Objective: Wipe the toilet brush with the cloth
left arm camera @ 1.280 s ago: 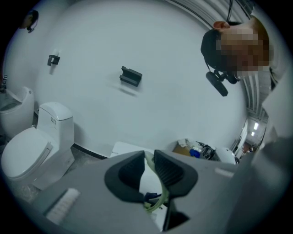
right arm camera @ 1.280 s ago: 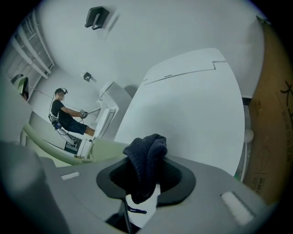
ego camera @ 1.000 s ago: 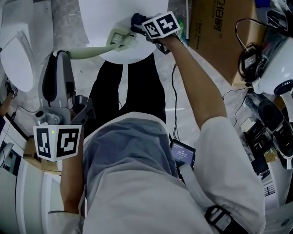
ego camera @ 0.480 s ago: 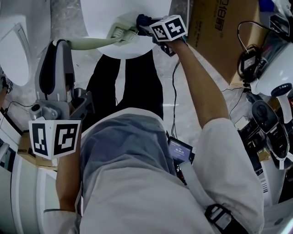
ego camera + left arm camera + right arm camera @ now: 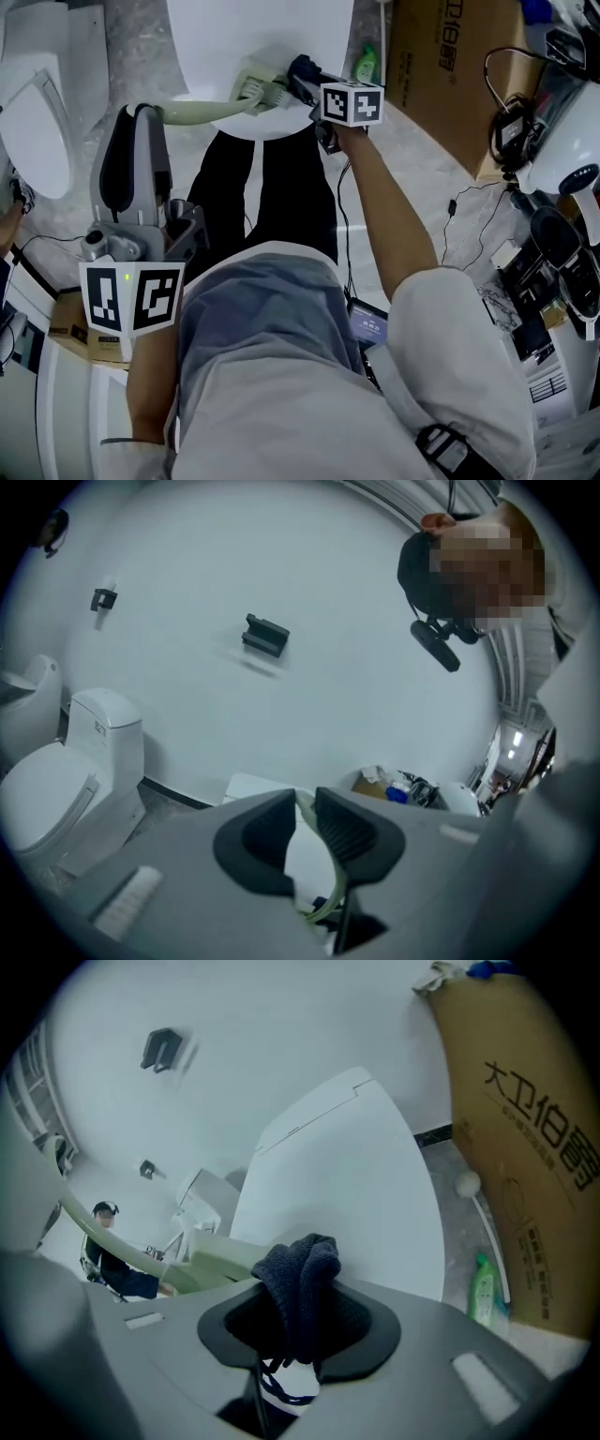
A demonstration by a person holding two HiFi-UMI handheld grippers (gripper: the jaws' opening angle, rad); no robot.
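Note:
In the head view the pale green toilet brush [image 5: 202, 109] lies level over the white toilet lid [image 5: 234, 37], its head [image 5: 255, 84] at the right. My left gripper [image 5: 141, 114] is shut on the handle's left end. The left gripper view shows that handle [image 5: 338, 886] pinched between the nearly closed jaws of the left gripper [image 5: 305, 806]. My right gripper [image 5: 314, 82] is shut on a dark blue cloth [image 5: 302, 67] that touches the brush head. In the right gripper view the cloth [image 5: 302, 1274] bulges out of the right gripper [image 5: 300, 1314], with the brush [image 5: 211, 1252] just left of it.
A cardboard box [image 5: 441, 66] stands at the right with a green bottle [image 5: 366, 64] beside it. Another toilet [image 5: 37, 122] is at the left. Cables and equipment [image 5: 553, 244] crowd the floor at far right. The person's legs [image 5: 262, 187] are below the lid.
The right gripper with the cloth has shifted slightly right and toward me, staying at the brush head. The left gripper moved a little right, still holding the handle.

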